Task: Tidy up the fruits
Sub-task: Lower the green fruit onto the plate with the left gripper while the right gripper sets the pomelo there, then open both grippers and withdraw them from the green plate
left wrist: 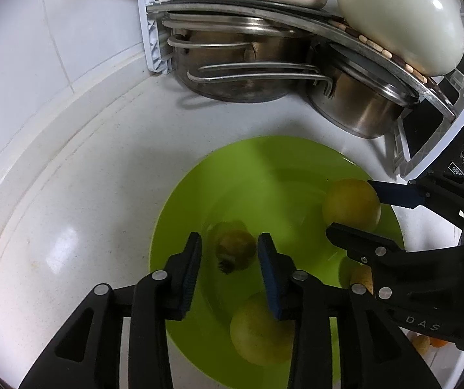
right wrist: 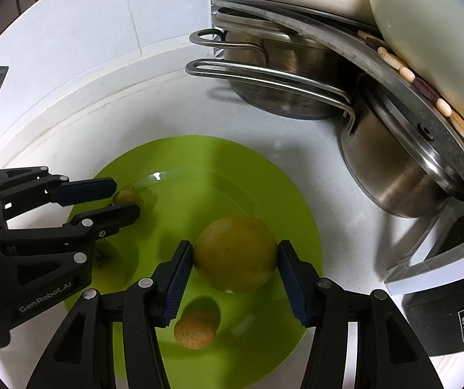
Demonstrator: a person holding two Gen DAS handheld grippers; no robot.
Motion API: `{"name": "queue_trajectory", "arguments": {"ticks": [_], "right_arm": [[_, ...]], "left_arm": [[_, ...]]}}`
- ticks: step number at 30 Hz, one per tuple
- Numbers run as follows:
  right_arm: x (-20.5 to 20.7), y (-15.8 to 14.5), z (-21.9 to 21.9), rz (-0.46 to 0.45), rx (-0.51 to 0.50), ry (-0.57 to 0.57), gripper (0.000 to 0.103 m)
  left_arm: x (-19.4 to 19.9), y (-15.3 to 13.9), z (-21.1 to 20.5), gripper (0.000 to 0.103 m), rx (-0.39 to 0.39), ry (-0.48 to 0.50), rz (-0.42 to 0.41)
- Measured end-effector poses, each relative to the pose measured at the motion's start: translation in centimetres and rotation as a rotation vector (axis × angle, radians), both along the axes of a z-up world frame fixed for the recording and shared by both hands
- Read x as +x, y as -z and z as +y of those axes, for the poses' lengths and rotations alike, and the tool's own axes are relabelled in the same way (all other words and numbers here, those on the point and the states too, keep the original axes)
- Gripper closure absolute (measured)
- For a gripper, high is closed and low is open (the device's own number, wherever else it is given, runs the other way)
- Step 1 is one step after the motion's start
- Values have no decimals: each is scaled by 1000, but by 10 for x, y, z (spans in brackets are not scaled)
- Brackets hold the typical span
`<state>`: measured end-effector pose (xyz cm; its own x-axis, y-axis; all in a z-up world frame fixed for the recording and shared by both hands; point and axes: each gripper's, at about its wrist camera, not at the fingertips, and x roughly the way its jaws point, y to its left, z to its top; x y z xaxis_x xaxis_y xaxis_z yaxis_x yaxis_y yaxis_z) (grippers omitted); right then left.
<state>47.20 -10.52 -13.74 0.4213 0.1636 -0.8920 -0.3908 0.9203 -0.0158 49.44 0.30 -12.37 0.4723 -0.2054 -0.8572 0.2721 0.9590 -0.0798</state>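
Observation:
A lime-green bowl (left wrist: 180, 201) (right wrist: 264, 168) stands on the white counter. My left gripper (left wrist: 230, 238) (right wrist: 126, 197) reaches into it with a small brownish fruit (left wrist: 236, 254) (right wrist: 127, 196) between its pads; a narrow gap shows on one side, so it is open. My right gripper (right wrist: 234, 246) (left wrist: 350, 206) is shut on a large yellow-green round fruit (right wrist: 235, 259) (left wrist: 350, 204), both pads pressing its sides low over the bowl. Another yellow-green fruit (left wrist: 258, 330) lies in the bowl under my left fingers. A small yellow fruit (right wrist: 194, 329) (left wrist: 361, 278) lies near the front.
Two steel pots (left wrist: 238, 74) (right wrist: 391, 175) with long handles sit under a rack (left wrist: 154, 32) at the back right, close to the bowl. Cream-coloured cookware (left wrist: 400, 19) rests on top. A tiled wall (left wrist: 37, 32) runs along the back left. Orange fruits (left wrist: 426, 343) show at the lower right.

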Motion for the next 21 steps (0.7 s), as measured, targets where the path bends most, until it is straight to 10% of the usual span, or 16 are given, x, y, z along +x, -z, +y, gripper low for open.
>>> {"name": "queue_trajectory", "arguments": {"ticks": [21], "right_arm": [[-83,-89,-19,-275,59,47,47]], "left_arm": [[-100,-86,14,41,6,-8,-263]]}}
